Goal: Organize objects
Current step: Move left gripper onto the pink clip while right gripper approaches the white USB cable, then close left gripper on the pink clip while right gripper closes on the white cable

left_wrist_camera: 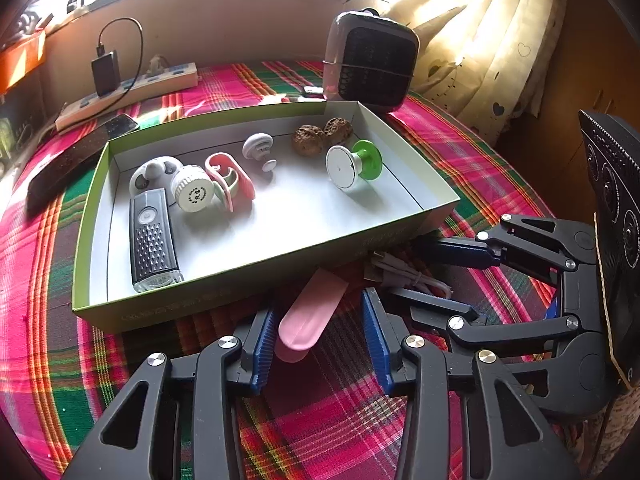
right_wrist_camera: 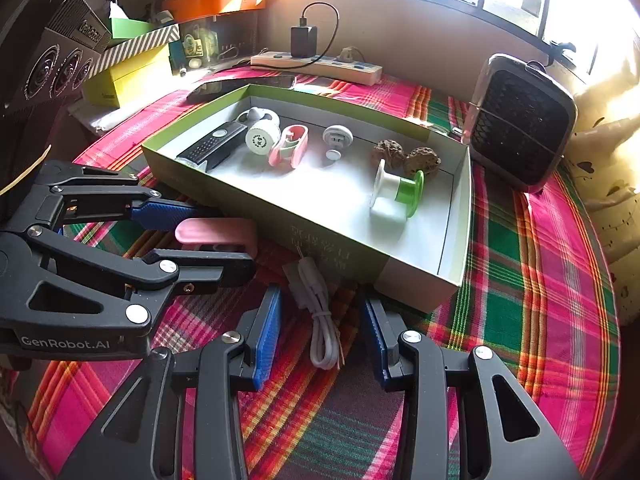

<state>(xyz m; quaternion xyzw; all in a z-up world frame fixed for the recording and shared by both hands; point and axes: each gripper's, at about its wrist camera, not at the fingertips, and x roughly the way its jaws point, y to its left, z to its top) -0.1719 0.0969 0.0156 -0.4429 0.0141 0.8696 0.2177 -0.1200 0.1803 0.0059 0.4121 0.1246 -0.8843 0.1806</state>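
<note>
- We count two hand-held grippers: the left hand-held gripper [left_wrist_camera: 320,344] straddles a pink oblong plastic case [left_wrist_camera: 310,316], its blue pads partly apart; the near pad looks to be against the case, the other clear of it, so nothing is gripped.
- The right hand-held gripper [right_wrist_camera: 320,336] stands partly open around a single coiled white cable [right_wrist_camera: 320,320], pads not touching it.
- Both case and cable lie on the pink-and-green plaid tabletop [right_wrist_camera: 540,280], just outside the near wall of one shallow green-rimmed cardboard box [left_wrist_camera: 256,264].
- In the box we count seven kinds of things: one black torch [left_wrist_camera: 154,236], one white bottle [left_wrist_camera: 194,192], one pink-and-green clip [left_wrist_camera: 232,180], one white peg-like knob [left_wrist_camera: 260,152], two brown rough lumps [left_wrist_camera: 320,136], one white-and-green spool [left_wrist_camera: 352,164] and one white rounded piece [left_wrist_camera: 150,172], half hidden behind the torch.
- The box floor at centre and lower right of the left wrist view is bare.
- Beyond the box stand one dark grilled fan heater [left_wrist_camera: 372,64] and one power strip [left_wrist_camera: 128,92].
- The printing on the box's wall is too blurred to read.
</note>
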